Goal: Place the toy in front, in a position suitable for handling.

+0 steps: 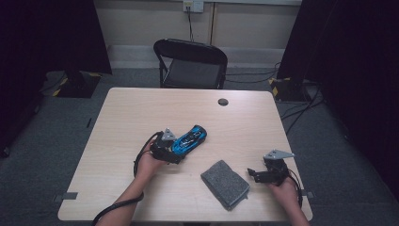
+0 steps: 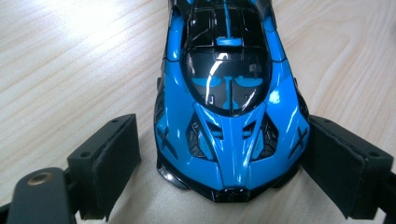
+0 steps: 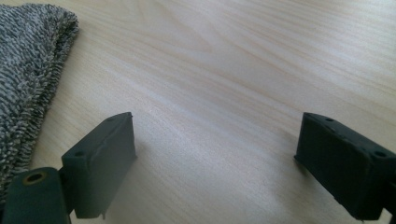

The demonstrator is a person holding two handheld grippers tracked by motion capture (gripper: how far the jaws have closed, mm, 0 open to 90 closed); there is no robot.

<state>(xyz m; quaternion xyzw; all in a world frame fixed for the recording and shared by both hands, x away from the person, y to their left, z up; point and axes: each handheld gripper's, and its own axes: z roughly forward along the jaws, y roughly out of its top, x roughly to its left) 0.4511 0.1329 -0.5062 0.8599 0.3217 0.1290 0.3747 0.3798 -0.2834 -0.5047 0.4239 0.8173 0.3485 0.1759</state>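
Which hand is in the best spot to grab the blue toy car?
Left. The left tool is open around the blue toy car, while the open right tool sits beside the grey cloth.

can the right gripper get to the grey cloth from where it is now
Probably yes. The right gripper sits open just beside the cloth, with bare table between them. The toy car is off by the left gripper, out of the way.

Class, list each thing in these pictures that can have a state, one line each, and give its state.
Toy car: upright on its wheels, one end between the left jaws.
Left hand-held gripper: open; right jaw touches the car, left jaw apart.
Right hand-held gripper: open, empty, over bare table.
Grey cloth: folded, lying flat.
Chair: unfolded, unoccupied.
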